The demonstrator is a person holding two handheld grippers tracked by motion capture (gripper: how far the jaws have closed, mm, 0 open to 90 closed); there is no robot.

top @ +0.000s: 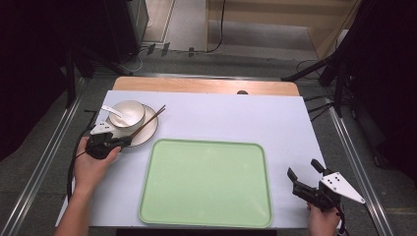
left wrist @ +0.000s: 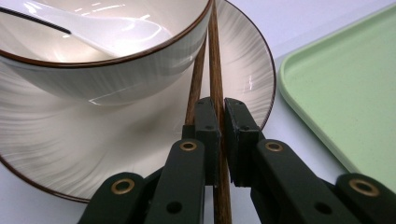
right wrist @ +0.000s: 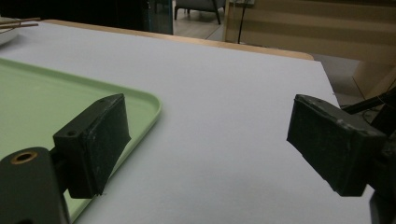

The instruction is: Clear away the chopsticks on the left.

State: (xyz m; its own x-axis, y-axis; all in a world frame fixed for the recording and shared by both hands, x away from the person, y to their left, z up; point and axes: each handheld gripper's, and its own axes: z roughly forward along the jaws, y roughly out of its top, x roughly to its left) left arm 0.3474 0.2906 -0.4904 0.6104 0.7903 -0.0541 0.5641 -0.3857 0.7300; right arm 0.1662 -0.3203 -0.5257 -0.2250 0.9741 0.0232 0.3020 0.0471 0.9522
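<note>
A white bowl [top: 129,113] with a white spoon [top: 113,113] in it stands on a white plate [top: 147,132] at the left of the table. A pair of brown chopsticks [top: 150,120] lies across the plate's rim, leaning on the bowl. My left gripper [top: 129,141] is at their near end. In the left gripper view, the gripper [left wrist: 223,112] is shut on one chopstick [left wrist: 215,60], while the other stick runs under the left jaw beside the bowl [left wrist: 116,70]. My right gripper [top: 302,168] rests open at the table's front right, with nothing between its fingers [right wrist: 98,140].
A large pale green tray [top: 206,182] lies bare in the middle of the white table top, between the two grippers; its corner [right wrist: 140,102] is just left of the right gripper. The table's wooden far edge [top: 206,84] borders the floor behind.
</note>
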